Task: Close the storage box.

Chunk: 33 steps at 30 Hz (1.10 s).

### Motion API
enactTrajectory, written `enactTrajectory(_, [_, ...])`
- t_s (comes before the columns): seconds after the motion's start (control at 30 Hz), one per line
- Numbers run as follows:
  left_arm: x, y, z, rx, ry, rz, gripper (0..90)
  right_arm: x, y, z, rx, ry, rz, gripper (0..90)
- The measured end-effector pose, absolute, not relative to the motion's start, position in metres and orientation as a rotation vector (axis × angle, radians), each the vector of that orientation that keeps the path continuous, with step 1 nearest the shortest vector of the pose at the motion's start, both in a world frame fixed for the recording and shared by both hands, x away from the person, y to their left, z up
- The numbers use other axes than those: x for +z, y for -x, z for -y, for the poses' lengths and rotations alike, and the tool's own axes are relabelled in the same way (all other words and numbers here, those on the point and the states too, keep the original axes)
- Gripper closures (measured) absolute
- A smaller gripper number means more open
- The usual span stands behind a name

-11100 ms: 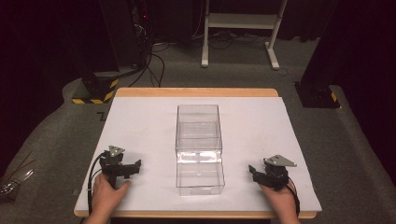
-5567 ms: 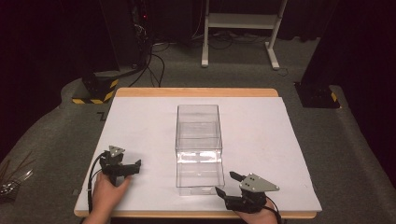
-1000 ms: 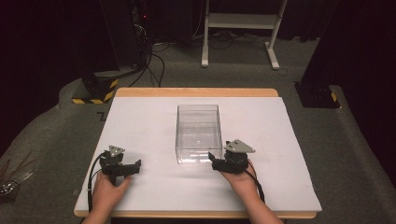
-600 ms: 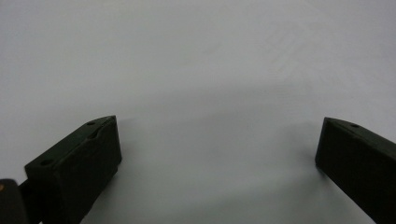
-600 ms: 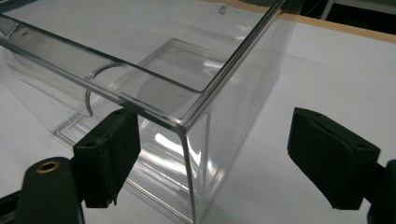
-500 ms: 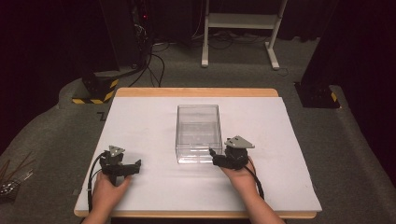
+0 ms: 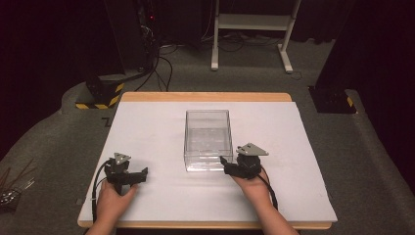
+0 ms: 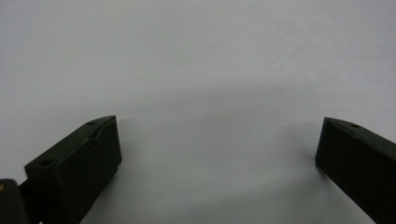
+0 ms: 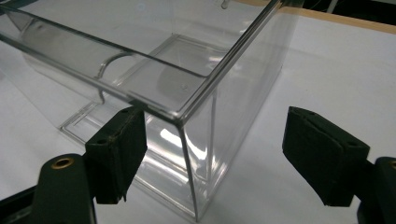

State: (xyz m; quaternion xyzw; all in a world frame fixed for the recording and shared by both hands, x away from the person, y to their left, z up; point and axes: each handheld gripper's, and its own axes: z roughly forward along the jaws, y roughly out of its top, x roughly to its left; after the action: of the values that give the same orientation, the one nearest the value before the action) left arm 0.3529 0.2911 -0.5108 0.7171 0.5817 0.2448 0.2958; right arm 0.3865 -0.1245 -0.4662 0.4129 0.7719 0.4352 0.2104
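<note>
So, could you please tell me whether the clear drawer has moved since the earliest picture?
Yes. The clear drawer has slid back into its clear case, away from the table's near edge; the right claw now straddles its corner.

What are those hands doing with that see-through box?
A person holds a claw in each hand at a white table. The right claw is at the near right corner of the clear box, and its jaws have just been closing with that corner between them; the far jaw stands off the wall, so no grip yet. The left claw rests open on the table, away from the box.
</note>
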Motion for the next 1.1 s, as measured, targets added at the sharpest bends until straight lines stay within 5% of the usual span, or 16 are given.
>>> enactTrajectory(0.5, [-0.511,-0.353,-0.291,0.650,-1.910,-1.547,0.5,-0.460,-0.362,0.150,1.244,-1.144,-2.132,24.7])
enactTrajectory(1.1, [-0.511,-0.353,-0.291,0.651,-1.909,-1.547,0.5,-0.485,-0.348,0.229,1.077,-1.278,-2.072,25.3])
